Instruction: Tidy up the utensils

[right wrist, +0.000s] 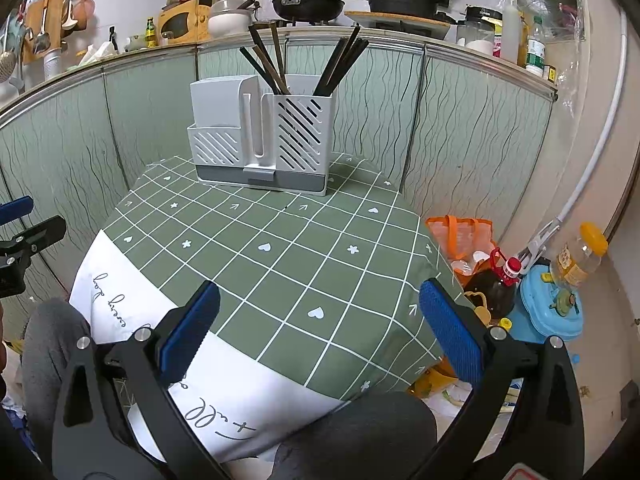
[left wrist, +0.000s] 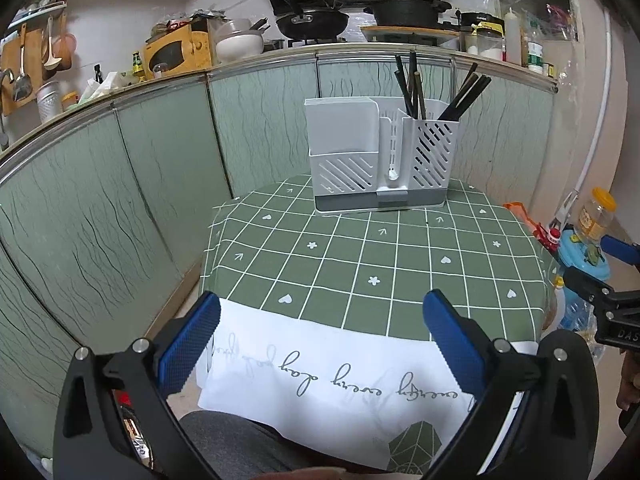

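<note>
A white slotted utensil holder [left wrist: 380,156] [right wrist: 262,140] stands at the far side of a small table under a green checked cloth [left wrist: 360,264] [right wrist: 288,240]. Several dark chopsticks [left wrist: 464,96] [right wrist: 340,64] stick up from its right compartments; the left compartment looks empty. My left gripper [left wrist: 320,332] hovers open over the near edge of the table, nothing between its blue pads. My right gripper [right wrist: 320,320] is also open and empty, over the near right part of the cloth. Each gripper shows at the edge of the other's view.
Green patterned cabinet panels [left wrist: 160,152] wall in the table at back and left. The counter above carries pans [left wrist: 312,22], a yellow microwave [left wrist: 176,50] and bottles. On the floor to the right are an orange bag [right wrist: 460,236], a dark bottle [right wrist: 496,284] and a blue toy [right wrist: 548,308]. A person's grey-clad knees [right wrist: 360,432] sit below.
</note>
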Tool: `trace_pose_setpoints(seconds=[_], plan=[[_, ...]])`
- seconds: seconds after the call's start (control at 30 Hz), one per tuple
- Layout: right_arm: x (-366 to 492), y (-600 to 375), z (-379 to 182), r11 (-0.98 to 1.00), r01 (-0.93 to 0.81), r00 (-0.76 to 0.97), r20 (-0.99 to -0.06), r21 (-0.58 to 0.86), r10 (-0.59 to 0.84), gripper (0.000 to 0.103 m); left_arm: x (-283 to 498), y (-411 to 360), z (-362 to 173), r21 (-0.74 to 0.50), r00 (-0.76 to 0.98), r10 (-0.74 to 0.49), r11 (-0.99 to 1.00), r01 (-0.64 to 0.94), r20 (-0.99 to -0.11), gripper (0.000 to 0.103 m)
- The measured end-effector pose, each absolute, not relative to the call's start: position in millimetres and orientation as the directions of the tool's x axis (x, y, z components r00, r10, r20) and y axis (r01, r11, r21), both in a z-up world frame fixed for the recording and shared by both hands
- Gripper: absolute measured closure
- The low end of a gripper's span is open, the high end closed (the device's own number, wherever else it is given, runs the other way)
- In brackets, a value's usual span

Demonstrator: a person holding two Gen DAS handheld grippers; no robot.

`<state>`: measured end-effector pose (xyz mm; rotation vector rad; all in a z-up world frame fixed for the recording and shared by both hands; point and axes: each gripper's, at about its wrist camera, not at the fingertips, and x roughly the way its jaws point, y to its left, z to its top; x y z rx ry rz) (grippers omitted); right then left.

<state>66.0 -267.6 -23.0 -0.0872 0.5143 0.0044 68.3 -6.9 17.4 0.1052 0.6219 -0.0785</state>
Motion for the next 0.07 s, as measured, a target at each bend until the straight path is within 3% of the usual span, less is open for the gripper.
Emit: trace_pose_setpoints(seconds=[0.07], plan=[[66.0,-267.4,-23.4,0.996,-0.026,0.87,-0.493,-0.082,-0.017,0.007,68.9,-6.3,17.0,0.072,0.809,-0.045,0.992,0.107,-0.587,0.004]])
